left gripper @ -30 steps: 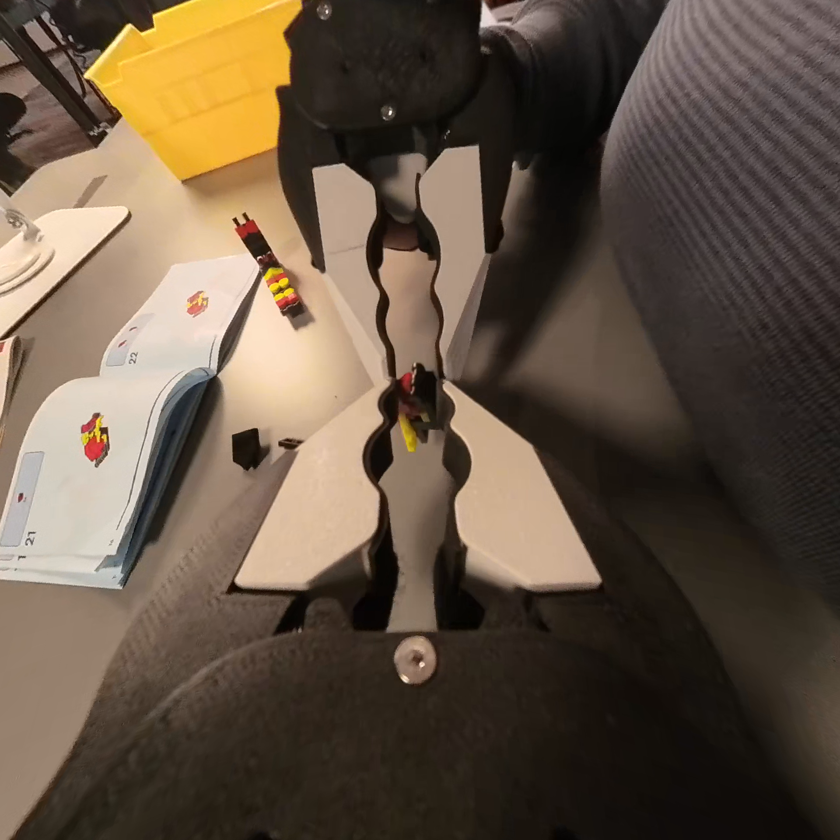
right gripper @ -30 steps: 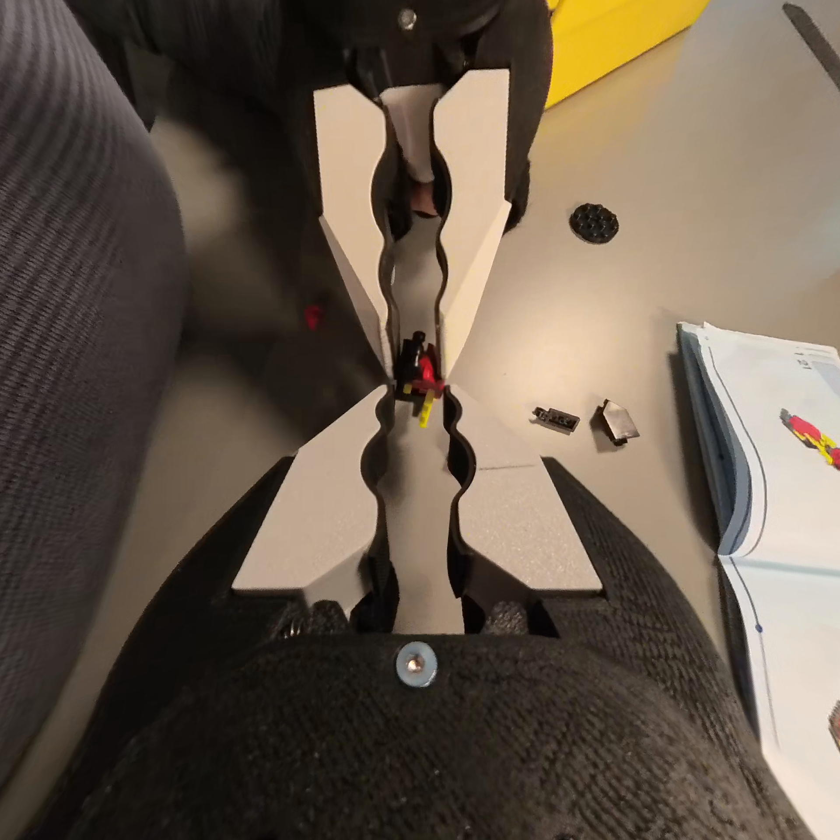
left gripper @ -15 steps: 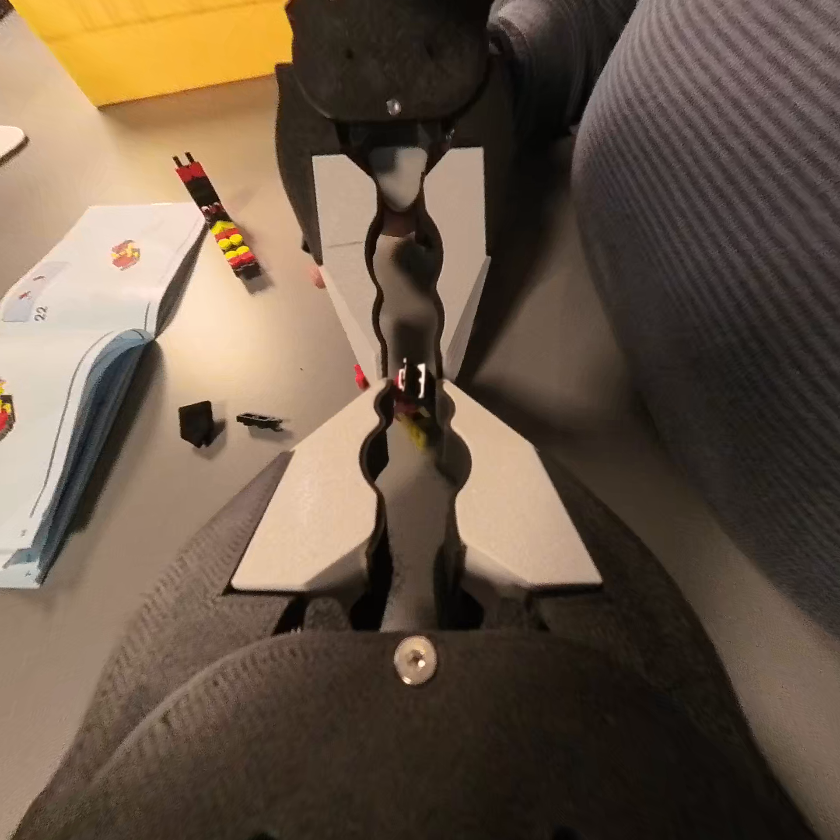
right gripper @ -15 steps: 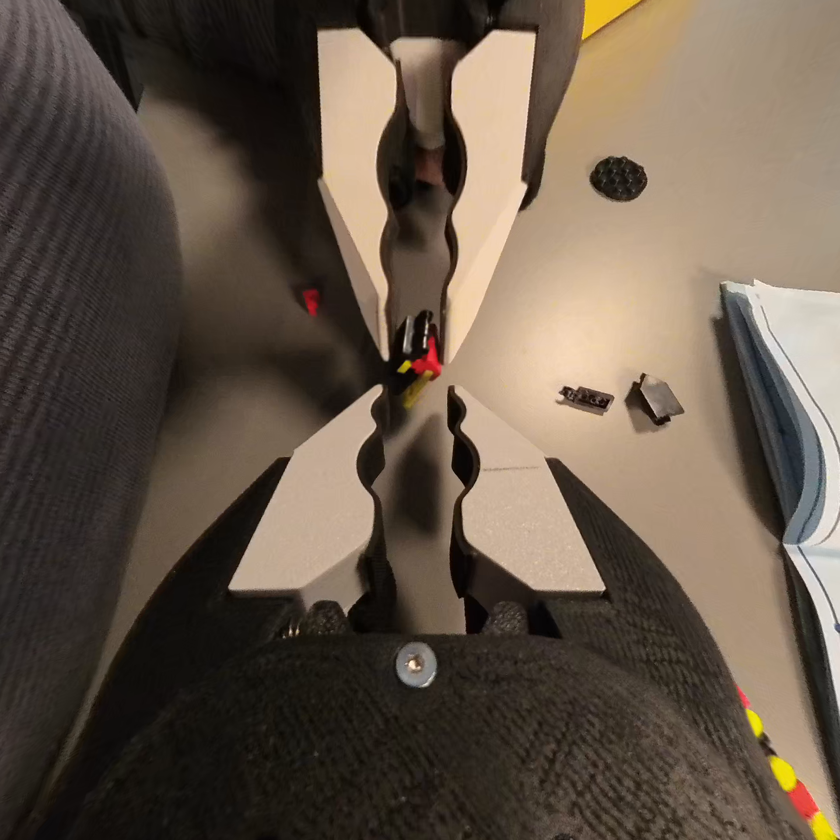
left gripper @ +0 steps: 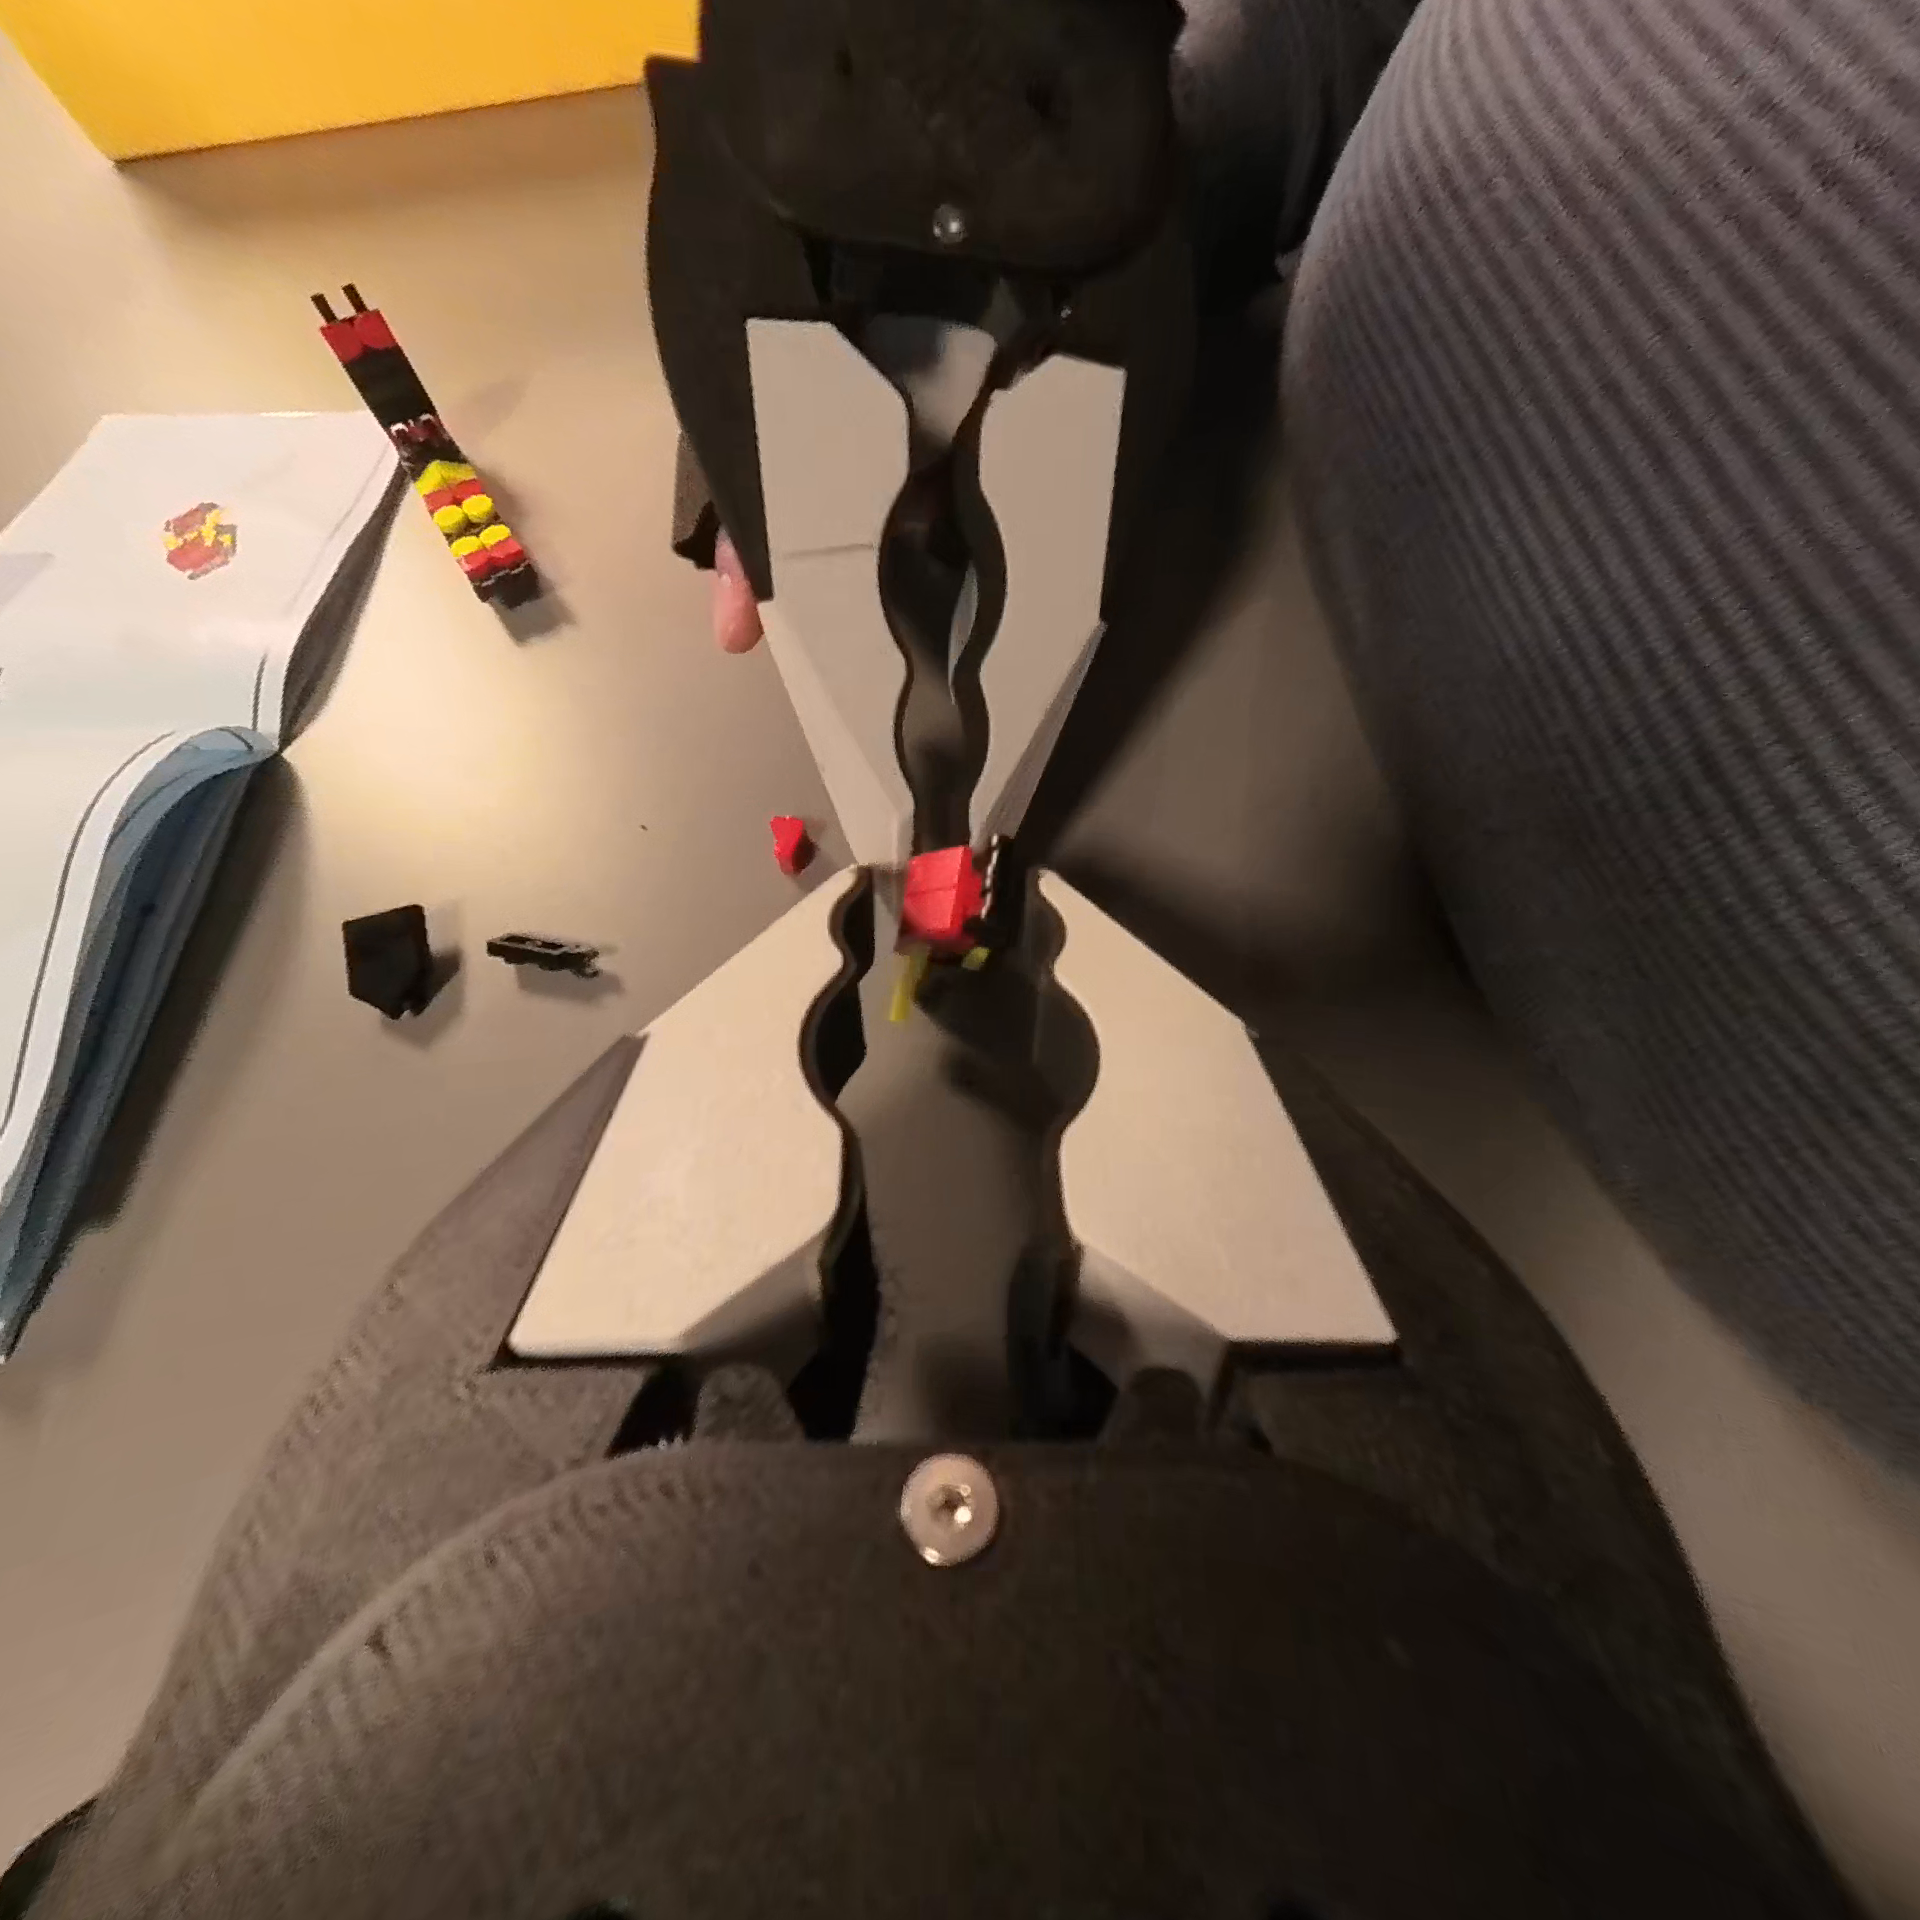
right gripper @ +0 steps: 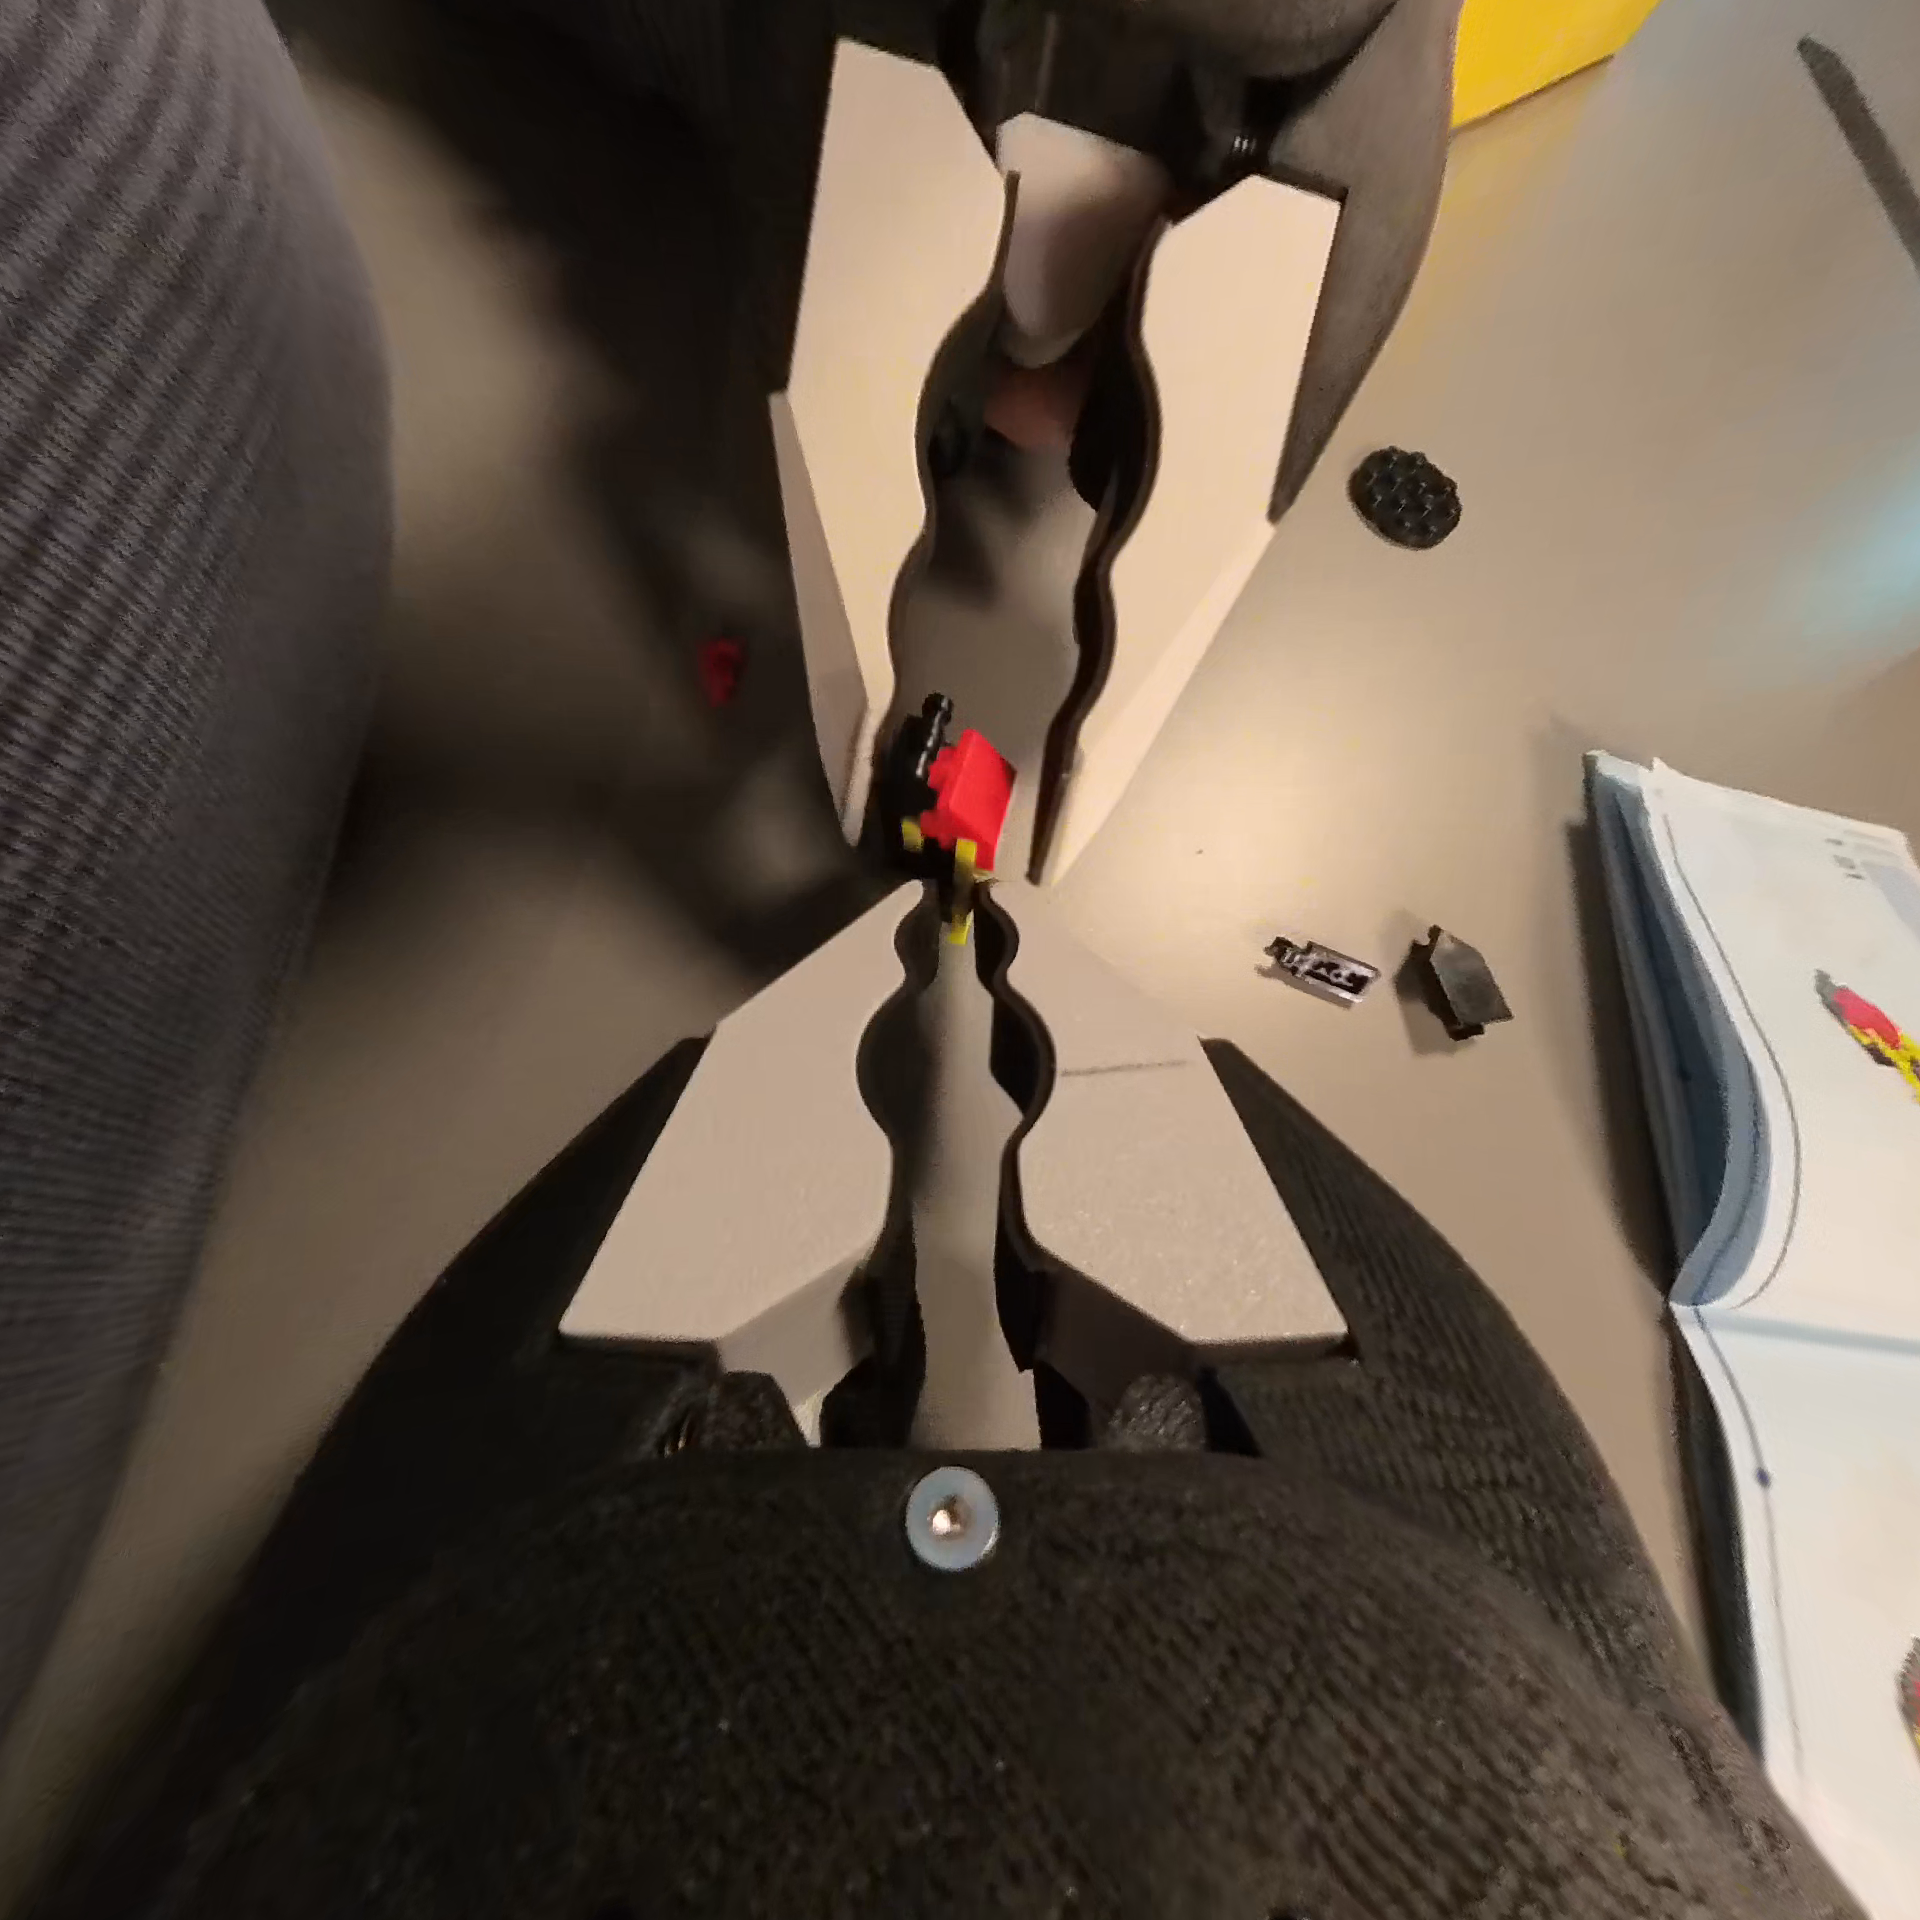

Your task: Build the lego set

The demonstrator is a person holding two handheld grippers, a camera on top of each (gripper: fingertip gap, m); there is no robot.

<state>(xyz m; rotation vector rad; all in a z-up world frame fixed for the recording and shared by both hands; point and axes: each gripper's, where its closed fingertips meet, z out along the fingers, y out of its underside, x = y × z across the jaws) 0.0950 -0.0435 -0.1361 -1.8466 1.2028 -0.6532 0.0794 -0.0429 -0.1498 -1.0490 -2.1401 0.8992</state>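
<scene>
While the yellow plastic bin (left gripper: pixel 312 83) at upper left hides its interior, the small red, black and yellow lego assembly (left gripper: pixel 943 906) sits mid-frame over the grey table (left gripper: pixel 520 748). The right hand-held gripper (right gripper: pixel 958 902) is clenched on its yellow lower end. The left hand-held gripper (left gripper: pixel 951 885) stands parted around it.

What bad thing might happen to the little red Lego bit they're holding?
1. The right gripper pinches the small red build only at its very fingertips, so it may twist or slip out and drop onto the table.
2. The left gripper stands open around it; closing off-centre might pop bricks apart.
3. A loose red piece lies on the table just beside the grippers and might get knocked away.
</scene>
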